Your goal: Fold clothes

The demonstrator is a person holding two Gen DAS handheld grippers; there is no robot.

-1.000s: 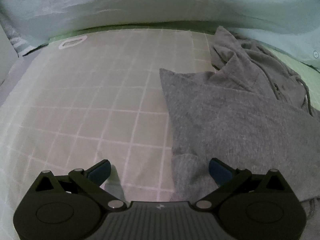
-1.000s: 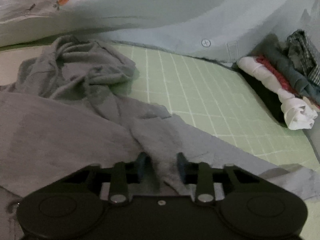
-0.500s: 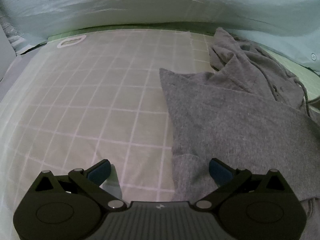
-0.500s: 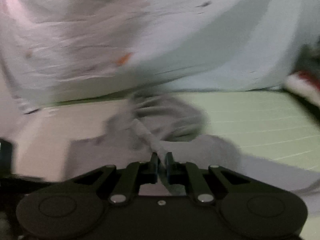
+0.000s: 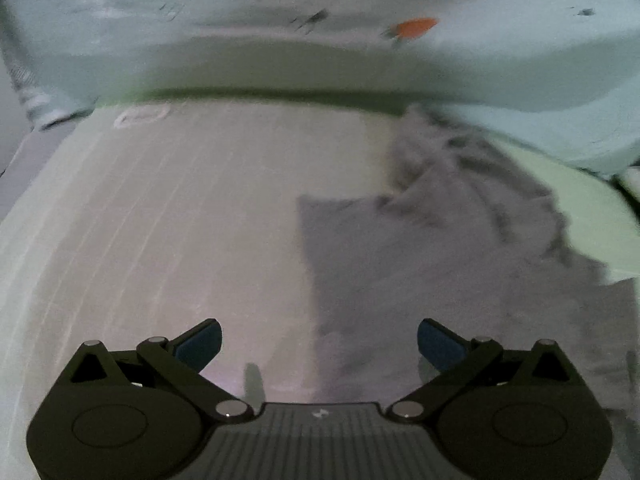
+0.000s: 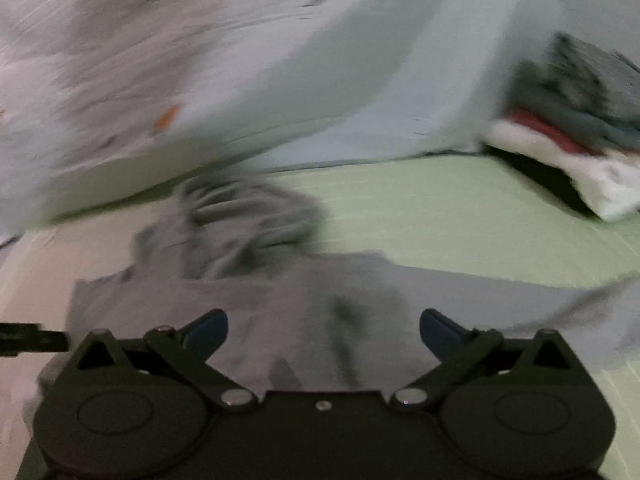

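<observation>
Bedding fills both views: a checked sheet (image 5: pixel 168 240), pale on one side and green on the other, with the grey hoodie (image 5: pixel 440 272) spread flat on it. Nearest to the right camera, the right gripper (image 6: pixel 323 330) has its jaws opening to their widest, and nothing sits between the blue pads; half a second ago they were pinched together on a thin fold of the grey cloth, so that fold has just been dropped onto the body of the garment. The left gripper (image 5: pixel 319 342) is also wide apart and holds nothing, just as it was a second ago, and its left pad is over bare sheet while the right one is over the hoodie's edge. Behind the flat part, the hood (image 6: pixel 248 216) lies bunched and not yet folded. Farther back is a light quilt with carrot prints (image 5: pixel 412 28), and at the far right a stack of other clothes (image 6: pixel 572 140). I judge that one fold is finished and the next grip must now be chosen.
</observation>
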